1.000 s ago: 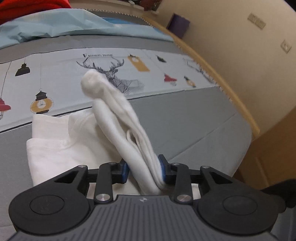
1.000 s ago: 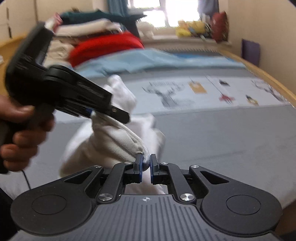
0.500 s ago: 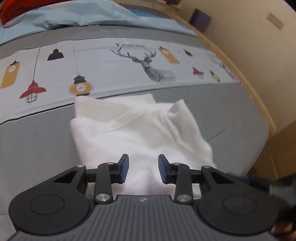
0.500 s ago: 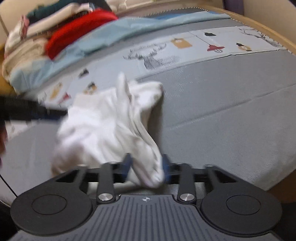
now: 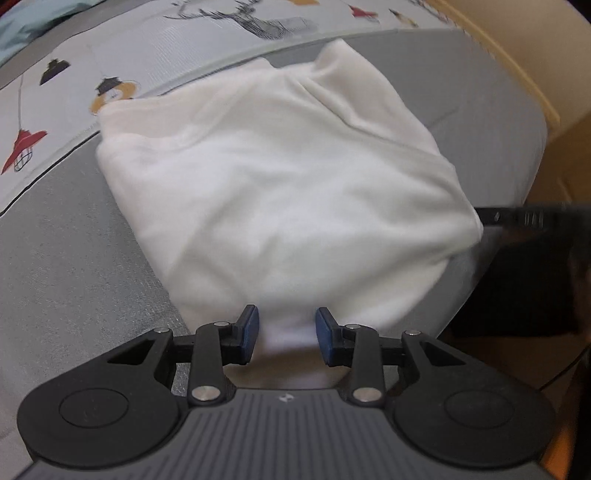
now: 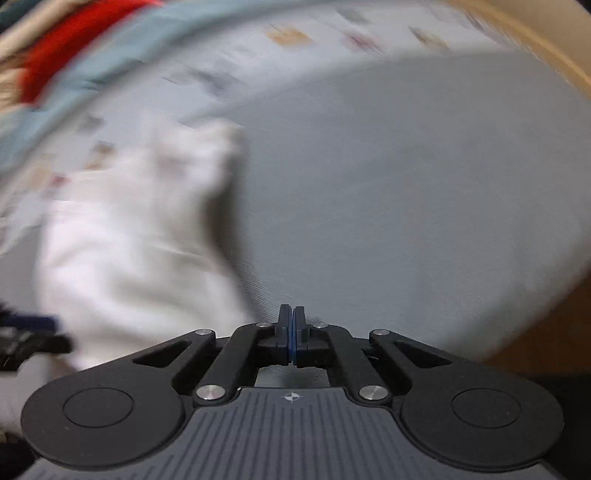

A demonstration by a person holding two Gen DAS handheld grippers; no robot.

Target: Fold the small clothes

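L wrist view is sharp: white garment (image 5: 280, 184) lies folded in a rough square on the bed (image 5: 74, 258), mostly on the grey part of the cover, far edge touching the printed strip w/ deer (image 5: 258, 20) and lanterns (image 5: 110, 92). Left gripper (image 5: 286, 334) sits half-spread over the garment's near edge; cloth shows between the blue pads but they don't press on it. Only this view shows a black bar (image 5: 524, 218) at the garment's right corner, prob the other tool, cut off by frame edge.

R wrist view is heavily motion-blurred. Right gripper (image 6: 291, 332) pinched fully closed, nothing in it, over bare grey cover; garment (image 6: 140, 236) is off to its left. Only here: pile of red and light-blue cloth (image 6: 66, 62) top left, too smeared to ID. Dark blurred shape at left edge, can't tell what.

No containers in either view.
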